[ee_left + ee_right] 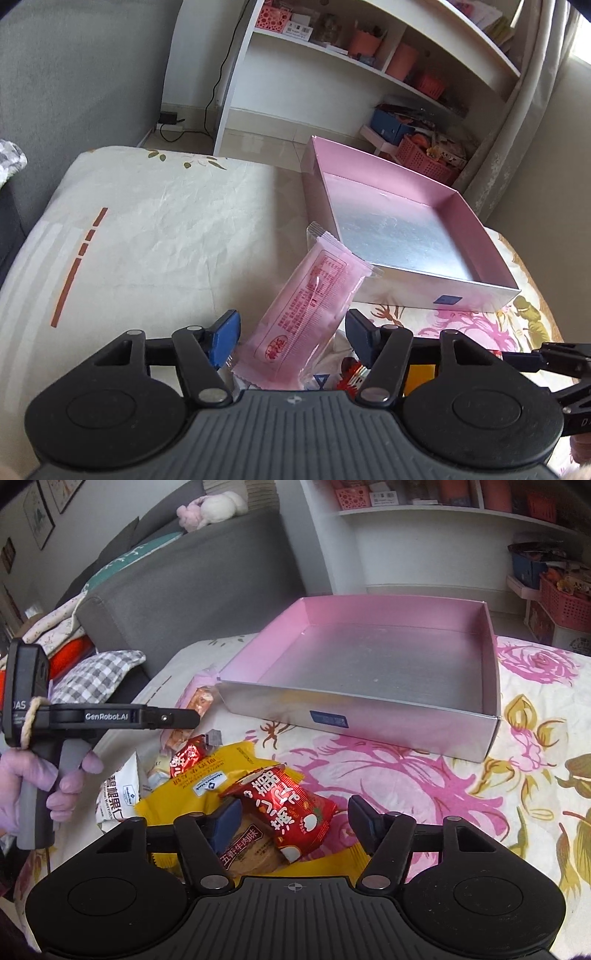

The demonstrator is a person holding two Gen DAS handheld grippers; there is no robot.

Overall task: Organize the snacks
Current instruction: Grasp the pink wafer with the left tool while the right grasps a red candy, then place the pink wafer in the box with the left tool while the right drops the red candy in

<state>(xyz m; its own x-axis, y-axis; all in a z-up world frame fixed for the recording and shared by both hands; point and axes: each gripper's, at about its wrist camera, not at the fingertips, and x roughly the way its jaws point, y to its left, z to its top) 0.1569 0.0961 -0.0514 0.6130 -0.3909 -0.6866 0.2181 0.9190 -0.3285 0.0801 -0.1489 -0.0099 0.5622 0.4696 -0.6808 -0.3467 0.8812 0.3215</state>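
Pink wrapper (306, 317) stands between the half-open left gripper (291, 332) fingers; contact unclear. Red packet (291, 812) lies between the half-open right gripper (295, 819) fingers, unpressed. Box (491, 672) sits at the bed's (535, 812) far edge, pile half-hidden.

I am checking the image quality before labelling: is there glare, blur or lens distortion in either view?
Left wrist view: strong fisheye bending of the white shelf; the window at the right edge is overexposed; the pink box has a reflective silver floor; the pink snack packet stays readable. Right wrist view: straight edges curve, corners darken, print on the red snack packet is sharp.
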